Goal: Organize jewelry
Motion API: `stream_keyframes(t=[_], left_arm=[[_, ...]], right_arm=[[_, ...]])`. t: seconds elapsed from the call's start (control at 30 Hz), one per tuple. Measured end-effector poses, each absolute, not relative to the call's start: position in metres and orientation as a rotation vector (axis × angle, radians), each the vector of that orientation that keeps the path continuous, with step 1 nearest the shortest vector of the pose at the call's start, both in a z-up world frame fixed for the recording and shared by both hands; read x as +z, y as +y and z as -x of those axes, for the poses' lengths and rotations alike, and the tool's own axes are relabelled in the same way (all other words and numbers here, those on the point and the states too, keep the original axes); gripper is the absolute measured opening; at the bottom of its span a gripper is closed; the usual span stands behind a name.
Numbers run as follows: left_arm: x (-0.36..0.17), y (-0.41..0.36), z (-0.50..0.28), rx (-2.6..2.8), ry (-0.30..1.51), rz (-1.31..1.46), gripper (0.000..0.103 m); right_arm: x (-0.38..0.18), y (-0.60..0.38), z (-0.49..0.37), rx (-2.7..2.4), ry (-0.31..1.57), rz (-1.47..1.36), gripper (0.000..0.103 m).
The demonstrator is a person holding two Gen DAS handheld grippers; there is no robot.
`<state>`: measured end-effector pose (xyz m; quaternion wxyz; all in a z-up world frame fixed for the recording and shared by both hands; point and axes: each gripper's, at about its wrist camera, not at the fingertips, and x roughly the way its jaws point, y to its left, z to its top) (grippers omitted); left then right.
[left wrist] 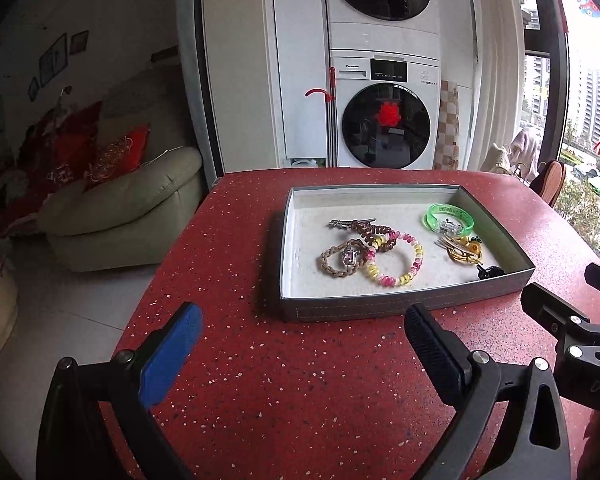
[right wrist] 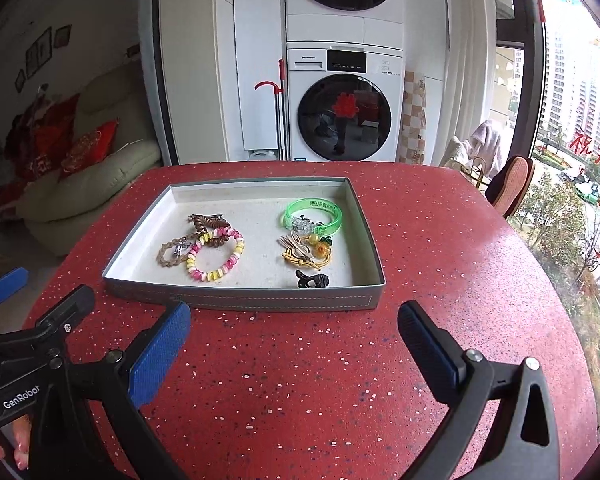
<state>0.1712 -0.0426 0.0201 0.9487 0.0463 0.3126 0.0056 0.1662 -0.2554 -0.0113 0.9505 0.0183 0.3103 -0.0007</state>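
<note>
While our left gripper (left wrist: 302,340) and right gripper (right wrist: 294,330) hover low with jaws apart, empty, the tray (right wrist: 236,298) of jewelry sits mid-frame on the red table (right wrist: 300,380).

On the red speckled table (left wrist: 300,380) a shallow grey tray (left wrist: 404,304) holds the jewelry: a braided brown bracelet (left wrist: 342,263), a pink-and-yellow coil bracelet (left wrist: 396,258), a green bangle (left wrist: 450,218), a yellow piece (left wrist: 466,250) and a black clip (left wrist: 490,271). The left gripper (left wrist: 302,336) hovers before the tray, fingers spread wide, empty. Part of the right gripper (left wrist: 572,320) shows at the right edge.
</note>
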Motion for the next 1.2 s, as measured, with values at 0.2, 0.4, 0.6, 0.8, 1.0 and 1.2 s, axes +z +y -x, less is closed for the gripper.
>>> stream_keyframes(t=[0.2,0.4,0.6,0.8,1.0,1.2], left_arm=[[0.0160,-0.0442,-0.1665,0.016,0.647,-0.097,0.103],[0.0172,-0.0453,-0.1635,0.015,0.643,-0.101,0.103],[0.0188,-0.0452,-0.1623,0.016,0.642,-0.099,0.103],[0.0190,-0.0438,-0.1617,0.019,0.649,-0.094,0.103],[0.0190,-0.0436,-0.1619,0.018,0.650,-0.096,0.103],[0.0188,-0.0438,-0.1619,0.017,0.650,-0.095,0.103]], right_arm=[[-0.0099,-0.2560,-0.1604,-0.009,0.623,-0.035,0.103],[-0.0081,-0.2583,-0.1594,-0.012,0.618,-0.038,0.103],[-0.0077,-0.2595,-0.1588,-0.012,0.616,-0.038,0.103],[-0.0079,-0.2597,-0.1590,-0.010,0.618,-0.040,0.103],[-0.0076,-0.2595,-0.1590,-0.011,0.617,-0.043,0.103],[-0.0076,-0.2595,-0.1591,-0.012,0.618,-0.041,0.103]])
